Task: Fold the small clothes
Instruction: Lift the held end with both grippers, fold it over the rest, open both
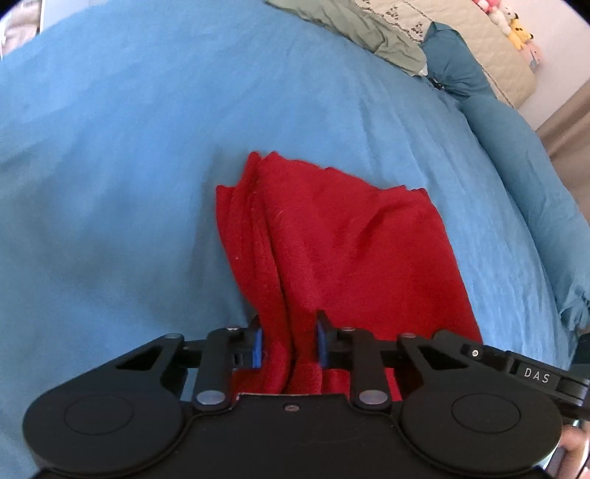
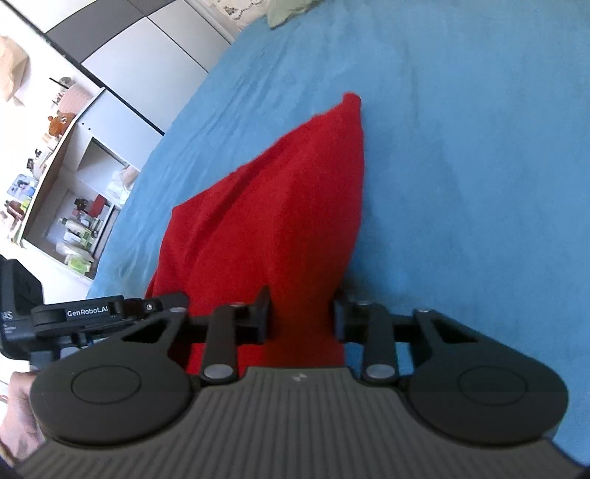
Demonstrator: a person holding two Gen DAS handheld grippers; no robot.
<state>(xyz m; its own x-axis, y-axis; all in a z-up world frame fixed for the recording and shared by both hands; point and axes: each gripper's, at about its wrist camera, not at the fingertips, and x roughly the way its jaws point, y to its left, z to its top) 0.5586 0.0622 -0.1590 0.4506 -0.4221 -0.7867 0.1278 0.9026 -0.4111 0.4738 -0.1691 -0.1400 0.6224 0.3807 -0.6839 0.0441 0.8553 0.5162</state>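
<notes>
A red fleece cloth [image 1: 332, 239] lies partly folded on the blue bedsheet [image 1: 110, 184]. My left gripper [image 1: 289, 341] has its blue-padded fingers on either side of a bunched edge of the cloth and pinches it. In the right wrist view the same red cloth [image 2: 273, 206] rises as a taut peak from my right gripper [image 2: 301, 317], whose black fingers clamp another edge of it. The other gripper's black body [image 2: 92, 313] shows at the left of the right wrist view.
Pillows and a pale quilt [image 1: 461, 48] lie at the head of the bed, with soft toys [image 1: 516, 25] behind. A white shelf unit [image 2: 66, 206] with bottles stands beside the bed. The blue sheet [image 2: 479, 147] spreads wide around the cloth.
</notes>
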